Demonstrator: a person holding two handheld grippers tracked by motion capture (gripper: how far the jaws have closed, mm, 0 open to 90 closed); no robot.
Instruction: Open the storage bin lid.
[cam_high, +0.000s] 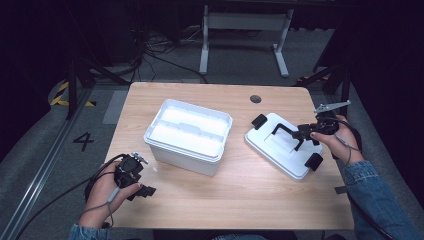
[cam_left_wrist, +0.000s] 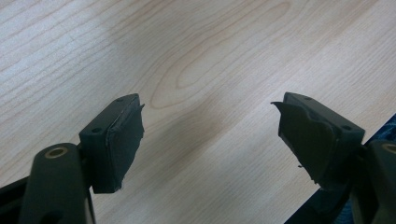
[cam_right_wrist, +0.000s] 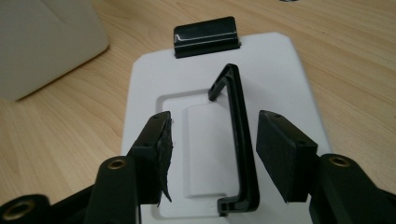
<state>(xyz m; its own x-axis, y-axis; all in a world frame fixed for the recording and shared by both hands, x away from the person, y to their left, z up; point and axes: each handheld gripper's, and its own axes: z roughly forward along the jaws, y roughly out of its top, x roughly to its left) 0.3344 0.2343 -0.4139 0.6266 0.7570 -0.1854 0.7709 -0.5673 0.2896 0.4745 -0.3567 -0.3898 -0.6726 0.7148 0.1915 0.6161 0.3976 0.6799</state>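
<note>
High view. Wooden table (cam_high: 200, 200). White open box (cam_high: 188, 135), centre-left, long axis running from near left to far right. White lid (cam_high: 283, 144) lying flat to the right of the box and apart from it, long axis from far left to near right; one black latch (cam_high: 259, 121) at its far-left end, another (cam_high: 314, 161) at its near-right end; black handle (cam_high: 287, 134) raised over its middle. Right gripper (cam_high: 303, 135) at the handle, held by the right hand (cam_high: 340, 137). Left gripper (cam_high: 142, 190) low over the near-left table, held by the left hand (cam_high: 105, 192), well apart from the box.

Left gripper view. Jaws spread wide over bare wood, nothing between them.

Right gripper view. Jaws parted, one each side of the upright handle, pads (cam_right_wrist: 275, 151) not closed on it. Lid's long axis runs away from the camera, latch at the far end.
</note>
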